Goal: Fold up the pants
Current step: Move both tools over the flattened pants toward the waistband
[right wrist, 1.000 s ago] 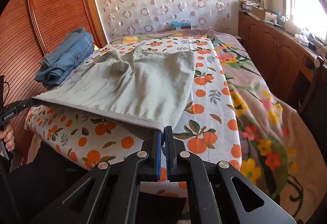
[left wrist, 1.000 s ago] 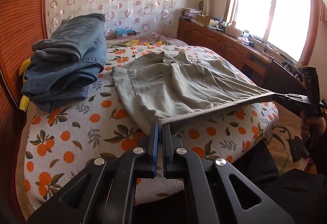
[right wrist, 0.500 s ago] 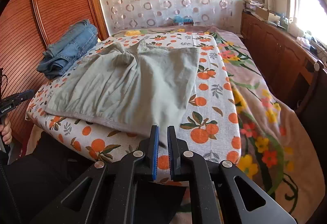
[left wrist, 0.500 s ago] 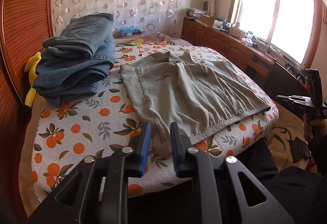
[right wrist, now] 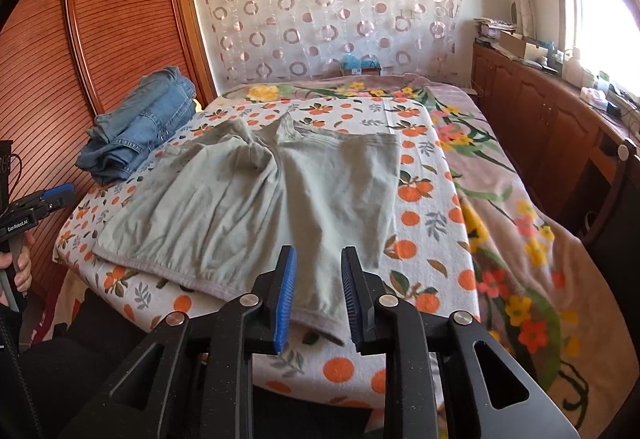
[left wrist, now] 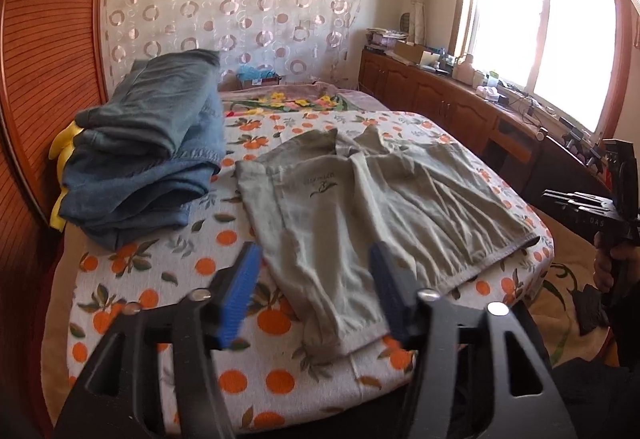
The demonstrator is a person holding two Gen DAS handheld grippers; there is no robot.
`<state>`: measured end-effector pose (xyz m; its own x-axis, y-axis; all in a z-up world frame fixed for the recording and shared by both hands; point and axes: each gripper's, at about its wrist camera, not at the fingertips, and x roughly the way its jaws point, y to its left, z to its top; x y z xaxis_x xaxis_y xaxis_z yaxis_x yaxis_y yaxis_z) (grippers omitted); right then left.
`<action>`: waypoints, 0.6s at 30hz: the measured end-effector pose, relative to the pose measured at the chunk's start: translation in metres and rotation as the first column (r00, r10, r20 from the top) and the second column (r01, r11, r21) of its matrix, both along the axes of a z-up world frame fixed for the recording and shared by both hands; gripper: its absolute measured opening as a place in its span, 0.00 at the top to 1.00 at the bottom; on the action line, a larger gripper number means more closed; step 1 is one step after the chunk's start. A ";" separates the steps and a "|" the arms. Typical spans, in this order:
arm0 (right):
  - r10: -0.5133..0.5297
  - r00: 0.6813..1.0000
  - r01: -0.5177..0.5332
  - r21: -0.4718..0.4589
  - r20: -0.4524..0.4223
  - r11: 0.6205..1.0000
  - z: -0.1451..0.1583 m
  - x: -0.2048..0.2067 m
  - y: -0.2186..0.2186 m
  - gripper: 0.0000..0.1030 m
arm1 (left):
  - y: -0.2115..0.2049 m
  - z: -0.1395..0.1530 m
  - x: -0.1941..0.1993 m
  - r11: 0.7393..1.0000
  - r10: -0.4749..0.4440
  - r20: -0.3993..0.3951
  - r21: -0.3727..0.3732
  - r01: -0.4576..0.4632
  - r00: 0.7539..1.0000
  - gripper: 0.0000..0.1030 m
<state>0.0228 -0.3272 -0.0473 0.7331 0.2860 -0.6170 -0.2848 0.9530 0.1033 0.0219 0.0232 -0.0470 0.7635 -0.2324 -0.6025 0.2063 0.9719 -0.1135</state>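
We have let go: a second ago both grippers pinched the waistband taut above the bed, now the grey-green pants [left wrist: 372, 207] lie flat on the orange-print sheet [left wrist: 168, 279]. Left gripper [left wrist: 314, 293] jaws opening wide, hem just below and ahead, untouched. Right gripper [right wrist: 318, 295] jaws opening, narrower, nothing pinched. Lay-out done; 1st fold next.

- Left of the grey pants [left wrist: 360, 207], the jeans stack [left wrist: 148, 159] blocks the bed's wardrobe side.
- Right of the pants, bare orange-print sheet [right wrist: 424, 215] lies open.
- Beyond the pants, bare sheet reaches the curtain [right wrist: 320, 7].
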 end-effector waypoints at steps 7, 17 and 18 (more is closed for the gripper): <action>0.021 1.000 -0.021 -0.009 0.001 1.000 -0.011 0.038 0.015 0.65 | -0.014 0.005 0.042 1.000 -0.009 0.033 0.024 0.008 0.999 0.26; 0.014 1.000 -0.014 -0.009 -0.017 1.000 -0.034 0.100 0.036 0.63 | -0.037 -0.013 0.113 0.993 -0.079 -0.006 0.085 0.079 0.997 0.26; 0.013 1.000 -0.013 -0.012 -0.020 1.000 -0.037 0.106 0.037 0.63 | -0.041 -0.015 0.118 0.992 -0.087 -0.017 0.086 0.088 0.996 0.26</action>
<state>0.1284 -0.2897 -0.0844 0.7171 0.2876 -0.6349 -0.2950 0.9505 0.0974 0.1401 -0.0177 -0.0622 0.7345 -0.2443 -0.6332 0.2899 0.9565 -0.0327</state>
